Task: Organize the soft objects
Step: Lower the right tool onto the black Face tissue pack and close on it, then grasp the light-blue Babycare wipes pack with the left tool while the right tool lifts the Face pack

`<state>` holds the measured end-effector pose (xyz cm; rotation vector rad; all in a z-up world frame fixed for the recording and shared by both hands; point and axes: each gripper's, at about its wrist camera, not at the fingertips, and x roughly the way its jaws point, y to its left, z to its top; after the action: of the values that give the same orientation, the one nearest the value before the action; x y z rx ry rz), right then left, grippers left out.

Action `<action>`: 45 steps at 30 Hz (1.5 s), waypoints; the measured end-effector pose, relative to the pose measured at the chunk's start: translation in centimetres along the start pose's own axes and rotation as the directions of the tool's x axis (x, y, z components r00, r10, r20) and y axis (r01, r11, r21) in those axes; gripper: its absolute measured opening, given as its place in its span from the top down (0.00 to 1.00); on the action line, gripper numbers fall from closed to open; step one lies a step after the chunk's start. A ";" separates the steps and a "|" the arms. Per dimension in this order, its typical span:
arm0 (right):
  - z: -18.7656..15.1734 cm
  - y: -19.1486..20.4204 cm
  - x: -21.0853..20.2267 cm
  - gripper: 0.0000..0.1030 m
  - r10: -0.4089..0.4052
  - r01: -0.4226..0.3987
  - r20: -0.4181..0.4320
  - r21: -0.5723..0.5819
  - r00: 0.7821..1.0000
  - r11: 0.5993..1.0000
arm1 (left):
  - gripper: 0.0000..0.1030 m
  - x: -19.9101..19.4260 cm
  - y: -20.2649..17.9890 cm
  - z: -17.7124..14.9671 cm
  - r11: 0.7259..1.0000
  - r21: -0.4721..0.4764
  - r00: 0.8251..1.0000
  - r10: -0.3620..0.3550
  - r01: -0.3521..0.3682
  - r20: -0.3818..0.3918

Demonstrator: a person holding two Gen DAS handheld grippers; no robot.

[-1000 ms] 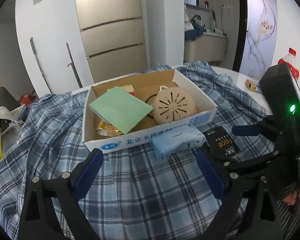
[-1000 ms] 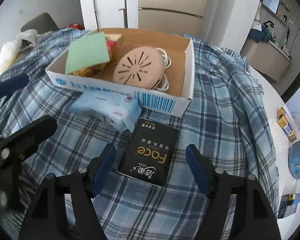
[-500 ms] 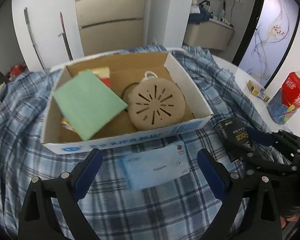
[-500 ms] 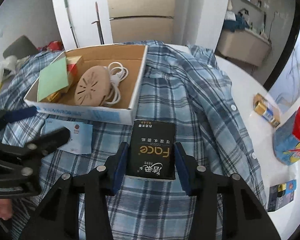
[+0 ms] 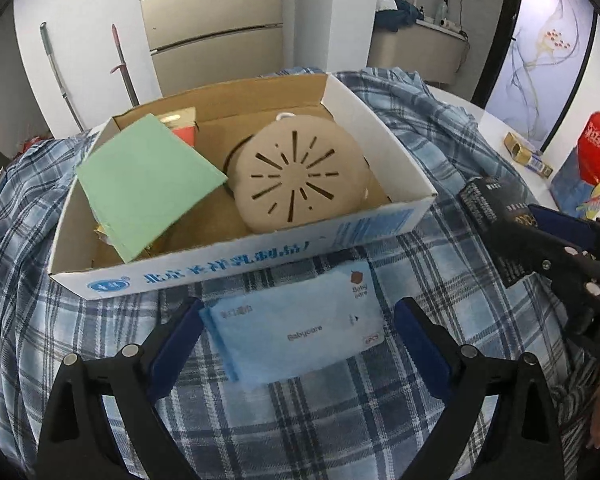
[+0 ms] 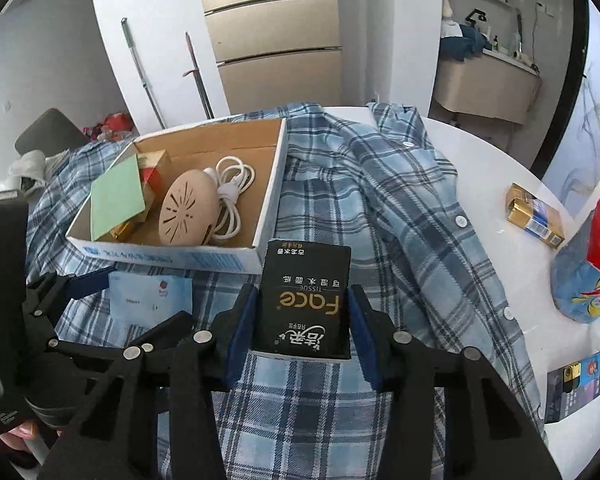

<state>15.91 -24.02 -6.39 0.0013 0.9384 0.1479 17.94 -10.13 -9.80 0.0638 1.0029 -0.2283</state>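
Note:
My right gripper [image 6: 302, 308] is shut on a black tissue pack [image 6: 305, 300] and holds it just right of the cardboard box [image 6: 220, 262]; the pack also shows in the left wrist view [image 5: 496, 216]. My left gripper [image 5: 298, 328] is open, its fingers on either side of a light blue tissue pack [image 5: 300, 328] that lies flat on the blue plaid shirt [image 5: 320, 412] in front of the box [image 5: 228, 268]. The blue pack also shows in the right wrist view [image 6: 148, 296].
The box holds a green sheet [image 5: 148, 180], a beige round device [image 5: 300, 180], a white cable [image 6: 232, 188] and small packets. On the white table at right stand a red and blue bag [image 6: 596, 256], a gold box [image 6: 534, 216] and a small carton [image 6: 576, 380].
My right gripper closed on the black pack and lifted it. My left gripper moved in and down so its open fingers now flank the blue pack.

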 end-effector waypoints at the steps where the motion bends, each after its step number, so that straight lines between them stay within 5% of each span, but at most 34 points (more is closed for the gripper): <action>1: -0.1 0.0 0.0 0.57 0.000 0.000 -0.001 -0.002 1.000 1.000 | 0.06 0.0 0.0 -0.1 1.000 0.004 1.000 -0.001 0.001 0.001; 5: -0.2 0.2 0.3 0.57 -0.003 0.003 -0.008 -0.010 1.000 1.000 | 0.07 0.1 -0.2 0.0 1.000 0.007 1.000 -0.010 0.009 0.010; 7: -0.2 0.2 0.3 0.57 -0.004 0.003 -0.008 -0.012 1.000 1.000 | 0.19 0.0 -0.2 0.1 1.000 -0.003 1.000 -0.017 0.017 0.016; 11: -0.2 0.2 0.0 0.57 0.006 -0.006 0.015 -0.018 1.000 1.000 | 0.24 -0.9 0.1 -0.2 1.000 -0.005 0.999 -0.017 0.017 0.038; 17: -0.1 0.8 -1.4 0.57 0.051 -0.047 0.096 -0.042 0.994 0.998 | 0.27 -4.8 0.1 -1.0 0.999 0.031 0.985 0.010 -0.015 0.173; 21: -0.1 1.5 -2.6 0.57 0.104 -0.092 0.169 -0.072 0.980 0.993 | 0.27 -8.4 0.4 -2.3 0.998 0.041 0.951 0.031 -0.046 0.307; 25: -0.5 2.5 -4.1 0.57 0.121 -0.091 0.266 -0.124 0.956 0.988 | 0.27 -12.5 1.5 -3.7 0.997 -0.013 0.867 0.075 -0.079 0.493; 30: -1.2 4.1 -5.8 0.56 0.150 -0.077 0.384 -0.198 0.911 0.977 | 0.27 -15.6 2.4 -5.0 0.993 -0.042 0.762 0.112 -0.111 0.638; 36: -2.0 4.6 -7.1 0.56 0.196 -0.093 0.476 -0.232 0.857 0.968 | 0.27 -16.6 4.1 -5.4 0.992 -0.074 0.740 0.127 -0.103 0.661; 45: -2.0 4.7 -7.5 0.56 0.155 -0.060 0.498 -0.203 0.853 0.977 | 0.27 -18.8 5.0 -5.7 0.987 -0.106 0.704 0.160 -0.119 0.692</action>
<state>9.34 -20.44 -1.19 -0.0716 0.3853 0.3208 4.65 -1.37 2.68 0.0000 0.2297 -0.0676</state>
